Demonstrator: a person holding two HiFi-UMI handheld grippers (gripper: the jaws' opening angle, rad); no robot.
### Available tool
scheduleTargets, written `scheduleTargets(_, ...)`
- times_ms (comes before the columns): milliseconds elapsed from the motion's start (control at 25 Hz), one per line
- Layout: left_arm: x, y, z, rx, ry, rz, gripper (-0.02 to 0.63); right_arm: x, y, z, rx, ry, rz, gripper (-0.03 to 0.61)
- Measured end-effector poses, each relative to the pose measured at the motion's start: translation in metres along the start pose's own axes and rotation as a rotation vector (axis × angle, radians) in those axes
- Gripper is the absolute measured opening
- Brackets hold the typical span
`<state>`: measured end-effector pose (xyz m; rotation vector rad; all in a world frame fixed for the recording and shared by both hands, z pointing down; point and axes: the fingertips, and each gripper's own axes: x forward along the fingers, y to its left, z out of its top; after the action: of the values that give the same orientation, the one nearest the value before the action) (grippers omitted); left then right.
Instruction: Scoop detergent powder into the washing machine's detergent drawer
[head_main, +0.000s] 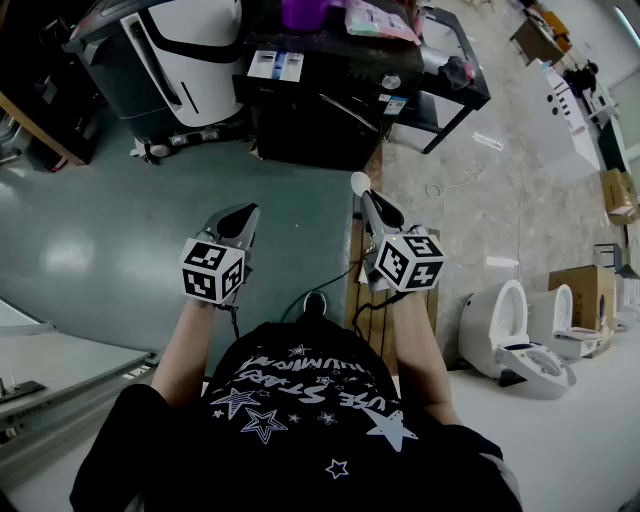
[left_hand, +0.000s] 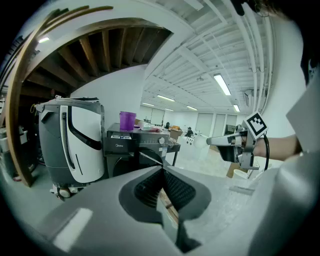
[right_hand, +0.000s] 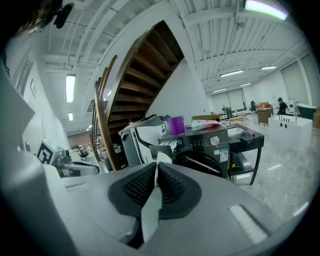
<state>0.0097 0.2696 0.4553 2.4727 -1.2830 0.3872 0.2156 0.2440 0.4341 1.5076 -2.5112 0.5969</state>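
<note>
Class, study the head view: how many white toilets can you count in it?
2. One toilet stands at the right edge of the view, its lid up. The second toilet stands just behind it, next to a cardboard box. More could be outside the frame.

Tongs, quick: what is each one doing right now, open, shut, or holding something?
Left tongs: shut, nothing between them.
Right tongs: shut on the handle of a white scoop.
</note>
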Motion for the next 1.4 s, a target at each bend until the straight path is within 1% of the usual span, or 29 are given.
scheduleTargets(280,-0.030,0.005,-0.009,-0.007,-0.019,0.021,0.000,-0.001,0.028,-0.018,-0.014,0.027,0.026,0.035)
scheduleTargets(440,-0.045,0.012,-0.017,-0.021,-0.011,0.048,0.000,0.001,0.043,-0.025,-0.008,0.034,0.045,0.035)
scheduleTargets(640,-0.046,0.017,-0.026,-0.033,0.013,0.065,0.000,0.010,0.045,-0.029,-0.005,0.042,0.064,0.035)
scheduleTargets(760,-0.038,0.018,-0.024,-0.037,0.022,0.071,0.000,0.017,0.040,-0.020,-0.012,0.024,0.083,0.035)
scheduleTargets(1000,-0.001,0.012,0.007,0.003,-0.005,0.079,0.000,0.034,0.014,0.008,-0.042,-0.011,0.134,0.037)
scheduleTargets(1080,0.011,0.011,0.016,0.000,-0.018,0.089,0.000,0.040,0.004,0.016,-0.058,-0.013,0.152,0.037)
scheduleTargets(1200,0.023,0.009,0.020,-0.013,-0.020,0.106,0.000,0.050,-0.012,0.023,-0.073,-0.006,0.171,0.037)
scheduleTargets(1400,0.042,0.012,0.021,-0.033,-0.004,0.117,0.000,0.071,-0.033,0.034,-0.084,0.006,0.170,0.037)
